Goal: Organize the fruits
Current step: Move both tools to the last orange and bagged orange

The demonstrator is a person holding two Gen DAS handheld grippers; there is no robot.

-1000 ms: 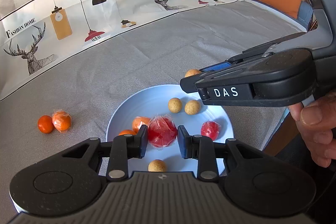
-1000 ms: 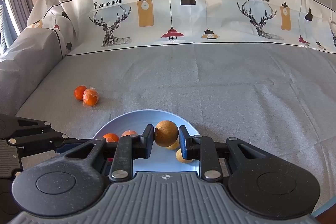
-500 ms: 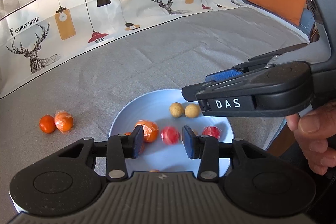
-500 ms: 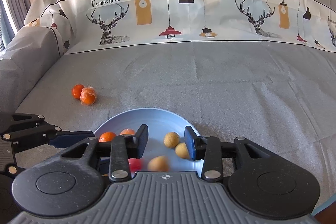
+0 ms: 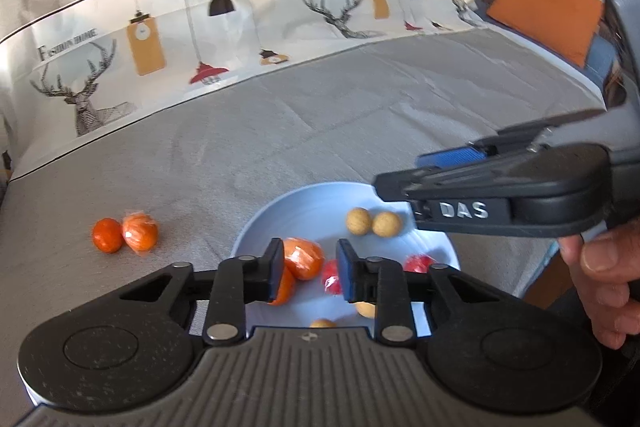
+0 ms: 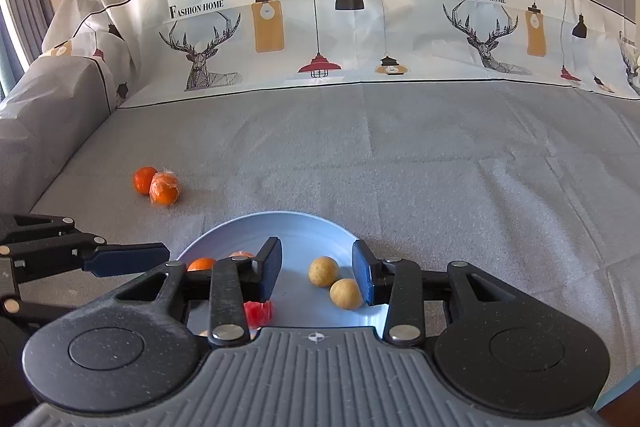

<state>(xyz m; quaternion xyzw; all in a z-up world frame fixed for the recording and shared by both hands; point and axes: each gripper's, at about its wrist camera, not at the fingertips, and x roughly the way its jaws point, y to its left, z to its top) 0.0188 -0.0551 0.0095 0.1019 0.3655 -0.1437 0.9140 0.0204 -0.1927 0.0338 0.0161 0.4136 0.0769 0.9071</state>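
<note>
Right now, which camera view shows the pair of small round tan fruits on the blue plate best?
The right wrist view: the pair of small round tan fruits lies close and unobstructed on the blue plate. The left wrist view shows them farther off, beside the other gripper.

Sofa cover (image 6: 400, 155): grey cloth, with a white band of deer and lamp prints on the backrest.
Cushion (image 5: 548, 11): orange, at the far right.
Curtain (image 6: 20, 15): dark, at the left edge.
Light: bright daylight.
</note>
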